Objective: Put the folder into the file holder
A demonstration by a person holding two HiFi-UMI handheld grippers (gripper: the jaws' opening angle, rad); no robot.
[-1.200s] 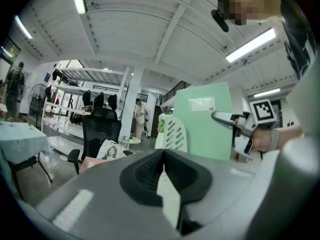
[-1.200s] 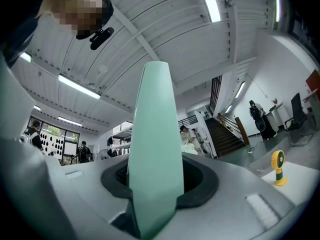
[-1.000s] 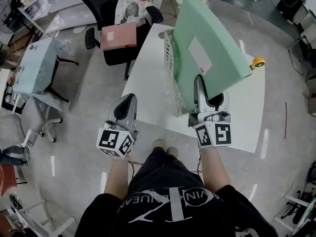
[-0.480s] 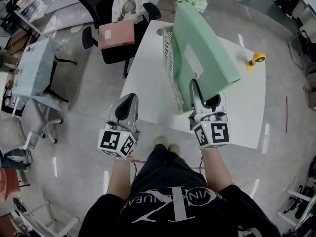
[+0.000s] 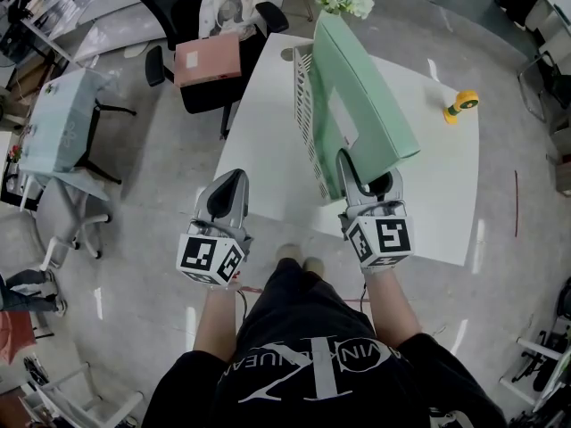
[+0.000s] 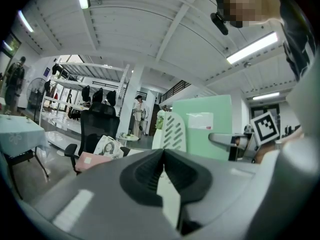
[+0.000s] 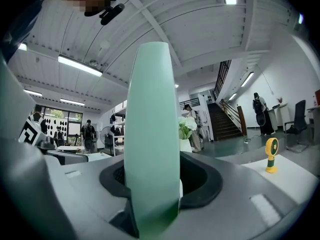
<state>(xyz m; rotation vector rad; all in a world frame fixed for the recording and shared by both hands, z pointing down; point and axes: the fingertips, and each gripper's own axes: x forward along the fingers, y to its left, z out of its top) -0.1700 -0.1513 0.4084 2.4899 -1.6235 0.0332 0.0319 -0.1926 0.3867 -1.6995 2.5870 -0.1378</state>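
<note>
Right gripper [image 5: 368,181]: the jaws stand apart and have just been opening. The folder [image 5: 361,96] stands between them by its near spine, with a gap showing at one pad, so no clamp is judged to remain. From these jaws the folder runs straight ahead, long axis pointing away from the person. It is upright on its lower edge, just beside the slotted wall of the file holder [image 5: 306,114] on the desk [image 5: 268,159], and appears seated inside. Left gripper [image 5: 230,185]: jaws together, empty, with the holder ahead and to their right, well apart. The right hand is the nearer; drawing straight back should clear the spine.
</note>
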